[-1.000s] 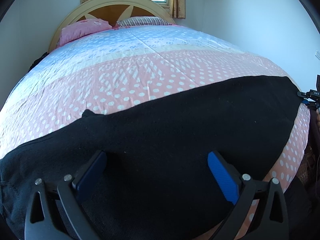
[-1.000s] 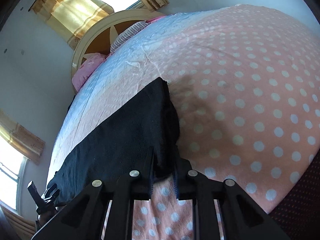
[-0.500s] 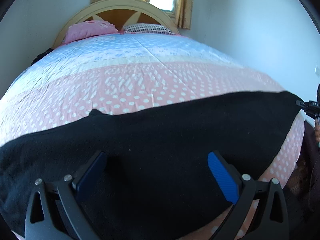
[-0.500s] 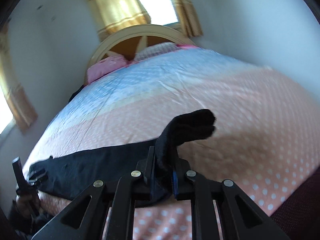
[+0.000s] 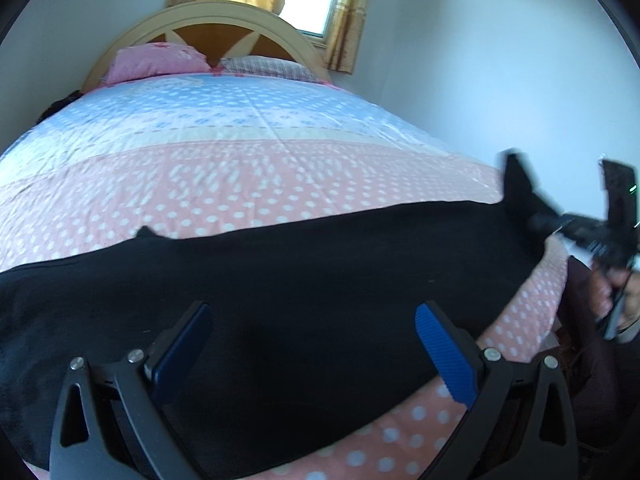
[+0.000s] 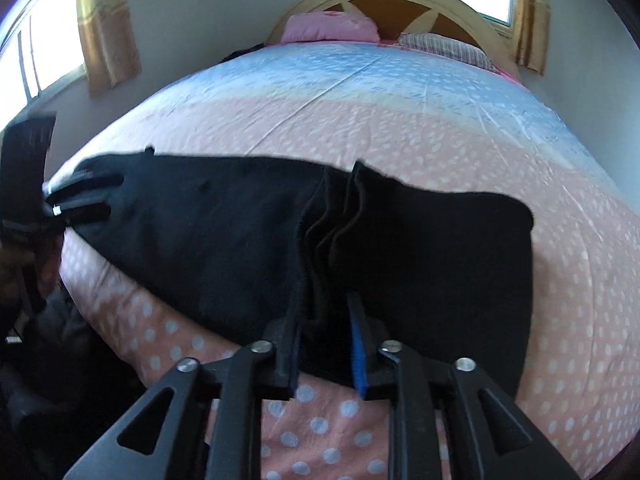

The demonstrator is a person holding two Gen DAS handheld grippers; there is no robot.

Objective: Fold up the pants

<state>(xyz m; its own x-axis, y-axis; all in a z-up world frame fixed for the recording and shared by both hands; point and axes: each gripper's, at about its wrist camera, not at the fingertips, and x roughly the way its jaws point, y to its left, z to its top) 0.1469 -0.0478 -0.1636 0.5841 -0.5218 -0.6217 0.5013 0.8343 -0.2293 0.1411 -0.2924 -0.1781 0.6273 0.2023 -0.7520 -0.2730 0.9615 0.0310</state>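
Black pants (image 5: 320, 280) lie lengthwise across the near edge of a polka-dot bed. My left gripper (image 5: 312, 344) is open and hovers just above the pants near their left part, empty. My right gripper (image 6: 326, 320) is shut on the leg end of the pants (image 6: 400, 248) and holds it lifted and bunched over the rest of the fabric. In the left wrist view the right gripper (image 5: 560, 220) shows at the far right with the raised leg end. In the right wrist view the left gripper (image 6: 80, 200) shows at the far left.
The bed cover (image 5: 256, 168) is pink with white dots near me and blue farther back. Two pillows (image 5: 160, 62) lie against a curved headboard (image 5: 224, 24). Walls and curtained windows (image 6: 104, 24) surround the bed. The bed's edge drops off just below the pants.
My right gripper has lifted the leg end off the bed and carried it left over the pants, where it now bunches in folds. My left gripper stays open above the pants.
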